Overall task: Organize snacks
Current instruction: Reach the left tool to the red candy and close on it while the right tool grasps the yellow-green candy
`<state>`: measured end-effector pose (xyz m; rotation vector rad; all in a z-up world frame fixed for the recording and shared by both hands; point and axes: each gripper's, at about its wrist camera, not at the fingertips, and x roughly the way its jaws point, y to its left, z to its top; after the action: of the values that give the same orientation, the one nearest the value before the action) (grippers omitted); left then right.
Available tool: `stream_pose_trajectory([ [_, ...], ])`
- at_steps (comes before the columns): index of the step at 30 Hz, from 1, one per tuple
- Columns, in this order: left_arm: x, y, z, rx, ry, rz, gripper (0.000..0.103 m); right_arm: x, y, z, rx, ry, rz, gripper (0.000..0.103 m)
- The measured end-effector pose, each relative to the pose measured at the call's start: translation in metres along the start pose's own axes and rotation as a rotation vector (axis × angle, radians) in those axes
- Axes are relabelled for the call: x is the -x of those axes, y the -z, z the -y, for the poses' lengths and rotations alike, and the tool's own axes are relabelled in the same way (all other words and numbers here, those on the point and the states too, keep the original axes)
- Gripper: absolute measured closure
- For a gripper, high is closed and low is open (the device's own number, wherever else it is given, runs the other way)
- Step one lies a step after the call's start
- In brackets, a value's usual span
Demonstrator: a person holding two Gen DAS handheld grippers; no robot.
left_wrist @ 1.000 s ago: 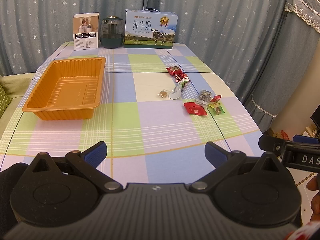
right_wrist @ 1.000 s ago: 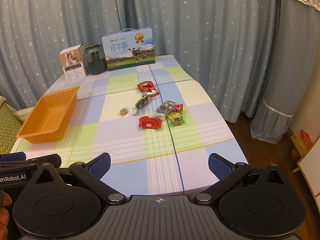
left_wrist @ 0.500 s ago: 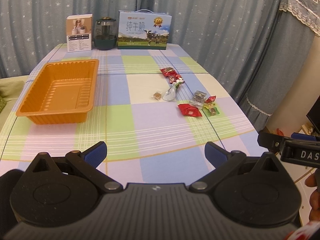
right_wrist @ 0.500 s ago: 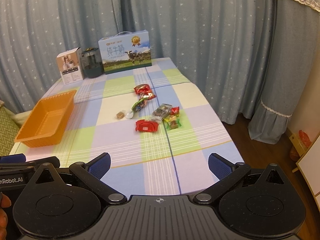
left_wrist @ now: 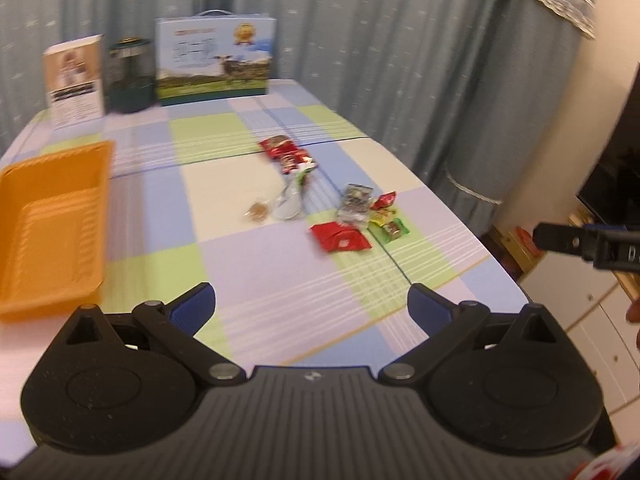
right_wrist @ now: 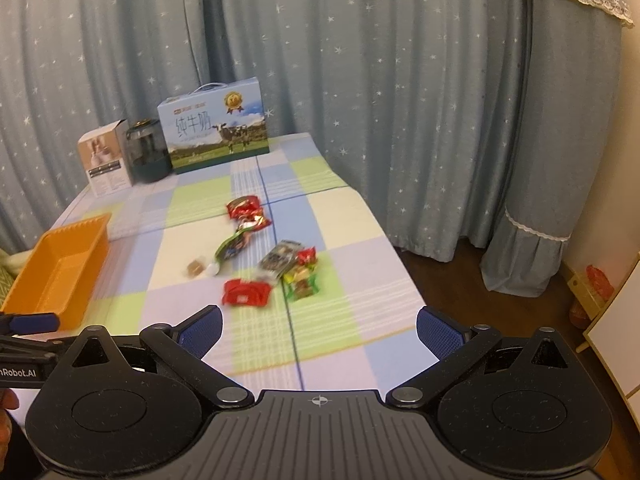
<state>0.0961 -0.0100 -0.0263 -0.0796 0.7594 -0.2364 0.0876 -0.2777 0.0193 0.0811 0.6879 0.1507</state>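
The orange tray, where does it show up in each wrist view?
Left wrist: orange tray at the left edge, partly cut off.
Right wrist: orange tray at lower left, smaller.
Shared landmark: the milk carton at the table's far end.

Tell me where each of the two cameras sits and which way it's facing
Left wrist: on the left gripper, angled down the checked table; its open fingers show, the right gripper's tip at the right edge.
Right wrist: on the right gripper, same direction from further right; open fingers, the left gripper's tip at left.
Shared: orange tray, snack packets, milk carton box.
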Motion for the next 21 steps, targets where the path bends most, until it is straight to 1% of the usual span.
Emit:
stream_pose_trajectory([
  [3, -0.024, -0.009, -0.002, -0.041, 0.055, -0.003, 0.007, -0.018, -0.005, 0.009, 0.007, -0.004, 0.007, 0.0],
  [7, -0.06, -0.021, -0.004, -0.065, 0.13, -0.02, 0.01, -0.045, -0.01, 0.019, -0.006, -0.058, 0.007, 0.0],
  [8, -0.07, -0.024, -0.003, -0.089, 0.145, -0.028, 0.011, -0.053, -0.01, 0.021, -0.003, -0.058, -0.001, 0.0],
  [10, -0.09, -0.029, -0.001, -0.144, 0.171, -0.035, 0.016, -0.067, -0.009, 0.024, 0.005, -0.067, -0.008, 0.0],
  [14, -0.128, -0.036, 0.003, -0.208, 0.189, -0.05, 0.023, -0.094, -0.004, 0.027, 0.014, -0.082, -0.034, 0.002],
  [15, -0.137, -0.038, 0.004, -0.224, 0.188, -0.055, 0.025, -0.1, -0.002, 0.028, 0.014, -0.085, -0.043, 0.009],
  [17, -0.153, -0.039, 0.006, -0.27, 0.19, -0.058, 0.028, -0.112, 0.001, 0.03, 0.013, -0.085, -0.069, 0.015],
  [19, -0.168, -0.04, 0.009, -0.323, 0.192, -0.061, 0.033, -0.121, 0.005, 0.031, 0.011, -0.083, -0.082, 0.016],
  [21, -0.181, -0.039, 0.013, -0.376, 0.187, -0.067, 0.034, -0.128, 0.009, 0.032, 0.01, -0.078, -0.093, 0.016],
])
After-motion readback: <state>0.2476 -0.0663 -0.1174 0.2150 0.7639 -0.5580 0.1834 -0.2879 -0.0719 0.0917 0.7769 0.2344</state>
